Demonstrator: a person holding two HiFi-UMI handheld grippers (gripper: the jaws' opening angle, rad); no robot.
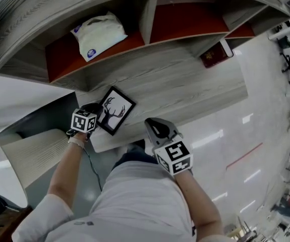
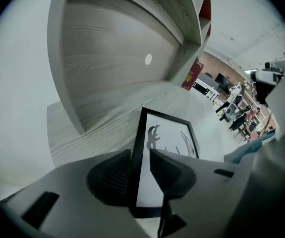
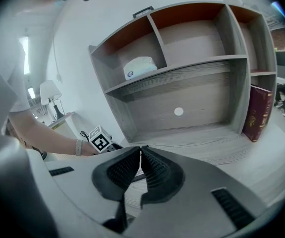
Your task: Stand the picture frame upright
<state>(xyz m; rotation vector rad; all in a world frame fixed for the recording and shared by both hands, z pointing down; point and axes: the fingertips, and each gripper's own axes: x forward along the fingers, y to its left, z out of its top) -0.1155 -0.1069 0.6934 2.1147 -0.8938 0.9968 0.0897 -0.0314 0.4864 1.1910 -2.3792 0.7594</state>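
Picture frame (image 1: 115,110): black border, antler print. We find it over the front left part of the desk, print turned up toward the head view, one edge inside the left gripper. We cannot tell whether it rests on the desk.
Left gripper (image 1: 96,114): fingers clamped on the frame's edge, one pad on the back and one on the print.
Right gripper (image 1: 155,126): fingers pressed together with nothing between them. We place it above the desk's front edge, just right of the frame and not touching it.
Desk (image 1: 195,92): pale grey wood grain.
Shelf unit (image 1: 150,14): stands on the desk, with open compartments that have red back panels.
Left compartment (image 1: 59,64): we count one white soft packet (image 1: 100,34), lying on the compartment floor.
Red book (image 1: 215,55): upright on the desk, under the shelf at its right end, beside a side panel.
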